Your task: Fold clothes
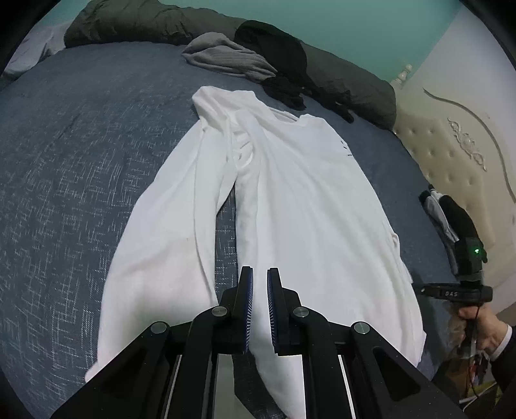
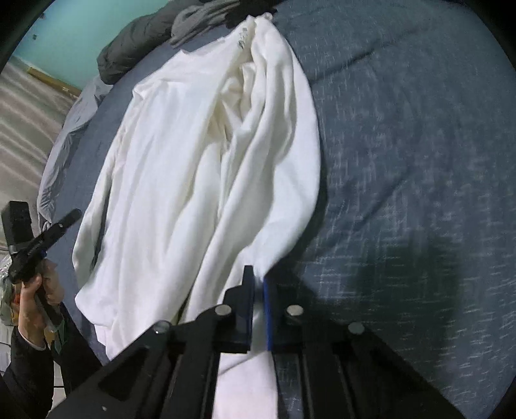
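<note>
A white long-sleeved shirt [image 1: 306, 199] lies lengthwise on the blue bed cover [image 1: 64, 145], collar at the far end and one sleeve spread to the left. My left gripper [image 1: 259, 280] is over the near hem. Its jaws are almost together, with white cloth in the narrow gap. In the right wrist view the same shirt [image 2: 180, 167] is rumpled, and one edge rises into my right gripper [image 2: 258, 277], which is shut on that cloth. A person's hand [image 2: 32, 290] holds the left gripper at the shirt's left edge.
A grey garment [image 1: 225, 58], a black one [image 1: 277, 51] and a dark quilt [image 1: 129, 22] are heaped at the far end of the bed. A cream padded headboard [image 1: 467, 135] stands on the right, with a black and grey item [image 1: 441, 209] at the bed's edge.
</note>
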Available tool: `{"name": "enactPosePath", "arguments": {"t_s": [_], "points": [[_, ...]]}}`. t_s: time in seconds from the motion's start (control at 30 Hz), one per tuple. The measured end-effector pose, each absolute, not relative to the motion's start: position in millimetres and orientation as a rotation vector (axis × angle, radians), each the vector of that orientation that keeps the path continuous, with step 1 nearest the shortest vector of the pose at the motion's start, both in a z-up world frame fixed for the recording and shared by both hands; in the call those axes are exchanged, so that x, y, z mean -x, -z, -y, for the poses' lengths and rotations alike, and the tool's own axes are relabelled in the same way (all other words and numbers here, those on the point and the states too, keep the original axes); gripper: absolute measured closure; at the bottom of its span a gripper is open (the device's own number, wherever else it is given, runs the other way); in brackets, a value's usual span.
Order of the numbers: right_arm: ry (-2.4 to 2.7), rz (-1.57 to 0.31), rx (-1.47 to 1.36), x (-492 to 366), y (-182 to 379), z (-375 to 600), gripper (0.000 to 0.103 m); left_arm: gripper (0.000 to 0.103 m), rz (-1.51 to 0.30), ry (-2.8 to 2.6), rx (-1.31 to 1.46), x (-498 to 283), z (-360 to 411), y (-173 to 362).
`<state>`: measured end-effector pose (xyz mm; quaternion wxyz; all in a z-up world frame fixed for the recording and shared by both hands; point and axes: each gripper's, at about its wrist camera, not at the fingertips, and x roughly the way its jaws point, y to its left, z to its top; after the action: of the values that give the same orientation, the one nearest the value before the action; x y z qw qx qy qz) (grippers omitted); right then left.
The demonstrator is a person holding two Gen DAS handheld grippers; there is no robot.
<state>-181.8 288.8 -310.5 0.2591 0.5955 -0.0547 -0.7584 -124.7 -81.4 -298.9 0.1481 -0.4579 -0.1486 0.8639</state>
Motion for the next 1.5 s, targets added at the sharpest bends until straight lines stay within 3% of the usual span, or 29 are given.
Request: {"name": "enactPosePath", "arguments": {"t_s": [0.43,0.77,1.3,1.4,1.5], "points": [[2.366,0.115,-1.51,217.8,232.4,-386.7,0.099,0.093,0.372,-2.565,1.384,118.2,106.7,294.8],[2.602,0.088,-1.588,247.2,235.8,-445.6,0.099,0.093,0.293,-2.57,1.545,115.3,130.2,307.1],[2.509,0.059,-1.608,231.0,253.8,-422.7,0.099,0.093,0.266,-2.547,1.682,117.0,150.8,325.7],[2.501,0.063,-1.615,229.1,254.3,-422.3,0.099,0.091,0.29,-2.569,1.693,114.7,158.8,325.3],[2.494,0.069,-1.623,228.7,255.9,-422.3,0.099,0.079,0.298,-2.554,1.722,112.4,163.3,329.2]]}}
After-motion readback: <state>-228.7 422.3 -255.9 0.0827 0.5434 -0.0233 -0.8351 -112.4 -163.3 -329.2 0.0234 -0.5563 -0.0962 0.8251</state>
